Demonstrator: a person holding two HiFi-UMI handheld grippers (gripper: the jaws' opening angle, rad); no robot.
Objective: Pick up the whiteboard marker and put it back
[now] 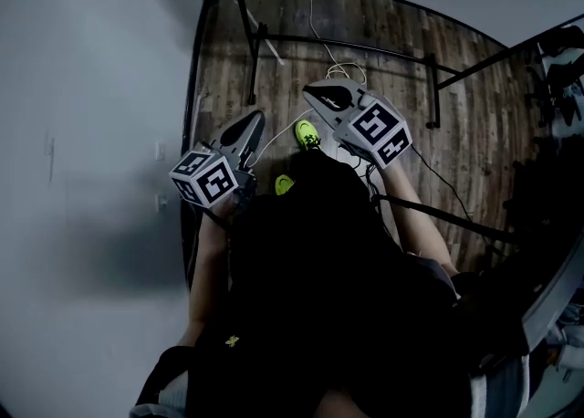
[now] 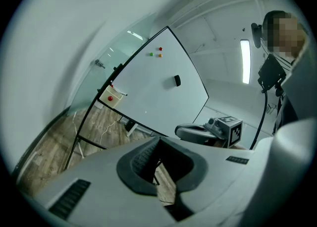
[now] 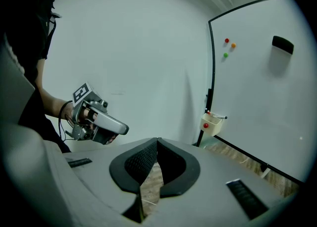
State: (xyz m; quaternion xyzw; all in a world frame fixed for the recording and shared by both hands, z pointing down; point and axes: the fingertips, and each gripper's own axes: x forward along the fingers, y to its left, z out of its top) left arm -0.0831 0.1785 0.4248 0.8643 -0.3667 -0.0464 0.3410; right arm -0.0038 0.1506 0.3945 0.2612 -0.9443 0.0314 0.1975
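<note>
Now left gripper (image 2: 159, 139) and right gripper (image 3: 157, 140) hold jaws together

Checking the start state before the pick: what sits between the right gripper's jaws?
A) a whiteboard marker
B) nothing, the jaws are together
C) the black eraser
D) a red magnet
B: in the right gripper view the right gripper shows its jaws closed together on nothing, while the black eraser sits on the whiteboard.
</note>
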